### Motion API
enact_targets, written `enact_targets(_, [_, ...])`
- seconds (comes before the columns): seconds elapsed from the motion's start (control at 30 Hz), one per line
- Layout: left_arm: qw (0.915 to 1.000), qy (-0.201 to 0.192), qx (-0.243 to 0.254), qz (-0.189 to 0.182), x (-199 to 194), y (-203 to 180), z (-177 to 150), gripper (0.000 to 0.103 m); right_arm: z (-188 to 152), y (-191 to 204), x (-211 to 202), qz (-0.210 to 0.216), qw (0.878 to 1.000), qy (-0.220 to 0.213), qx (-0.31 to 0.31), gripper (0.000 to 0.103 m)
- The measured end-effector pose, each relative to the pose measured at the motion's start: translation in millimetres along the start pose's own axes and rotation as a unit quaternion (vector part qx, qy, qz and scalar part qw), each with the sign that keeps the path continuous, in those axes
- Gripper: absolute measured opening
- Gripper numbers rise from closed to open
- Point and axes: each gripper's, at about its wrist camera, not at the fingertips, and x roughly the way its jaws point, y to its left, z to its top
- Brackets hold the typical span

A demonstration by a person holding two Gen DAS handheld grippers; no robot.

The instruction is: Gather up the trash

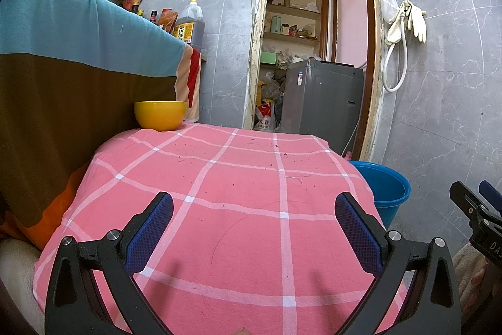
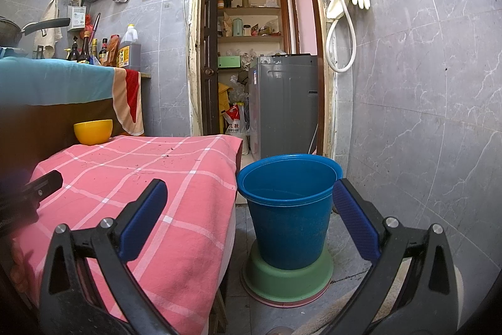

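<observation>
My left gripper (image 1: 254,237) and right gripper (image 2: 249,223), fingers apart and empty, hover over the pink-clothed desk (image 1: 238,203); I should pinch crumbs (image 1: 284,153) low, then carry them to the blue bucket (image 2: 290,209).

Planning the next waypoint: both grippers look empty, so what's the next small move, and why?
Probably ease the left gripper forward toward the small dark crumbs near the far edge of the pink checked cloth. Both it and the right gripper are open and empty, no larger trash shows, and the blue bucket waits beside the table.
</observation>
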Motion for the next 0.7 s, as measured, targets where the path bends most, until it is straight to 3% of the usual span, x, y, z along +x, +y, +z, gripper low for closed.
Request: enact_targets(0.7, [1.0,0.0,0.0,0.0,0.0,-0.4,0.2,0.101,-0.2,2.7,-1.4,-0.001,1.0,0.001,0.002,0.103])
